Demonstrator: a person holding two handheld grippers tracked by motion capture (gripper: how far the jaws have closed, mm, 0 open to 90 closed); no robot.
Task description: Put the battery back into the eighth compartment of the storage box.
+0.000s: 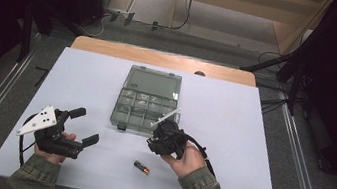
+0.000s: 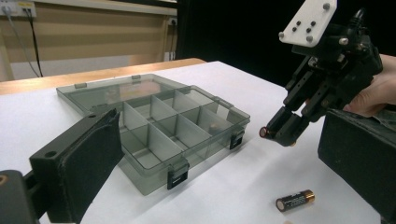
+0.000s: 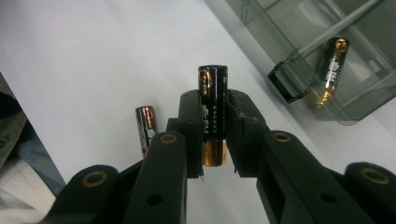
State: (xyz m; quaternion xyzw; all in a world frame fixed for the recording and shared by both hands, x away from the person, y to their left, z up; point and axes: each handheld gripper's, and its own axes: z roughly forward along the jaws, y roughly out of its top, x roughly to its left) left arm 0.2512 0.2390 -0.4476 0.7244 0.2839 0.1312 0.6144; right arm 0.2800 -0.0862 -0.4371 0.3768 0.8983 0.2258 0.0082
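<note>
Battery point(image 3: 213, 116) sorting into the organizer box point(image 1: 147, 102) is the work in hand. From the high view, the right gripper point(image 1: 164, 134) hovers just beside the box's near right corner, while a spare battery point(image 1: 141, 167) lies on the table point(image 1: 251, 137) nearer the person than the box; the left gripper point(image 1: 82, 124) rests well to the left of the box with its jaws spread and nothing between them. In the left gripper view, the right gripper point(image 2: 280, 132) hangs above the table just off the box's latched front wall point(image 2: 205, 158), a battery end peeking from its tip. In the right gripper view, the jaws pinch the battery at mid-length, and another battery point(image 3: 332, 65) already lies in the box's corner compartment. To do this well, I judge the gripper should clear the wall, centre over a compartment, lower, then release.
</note>
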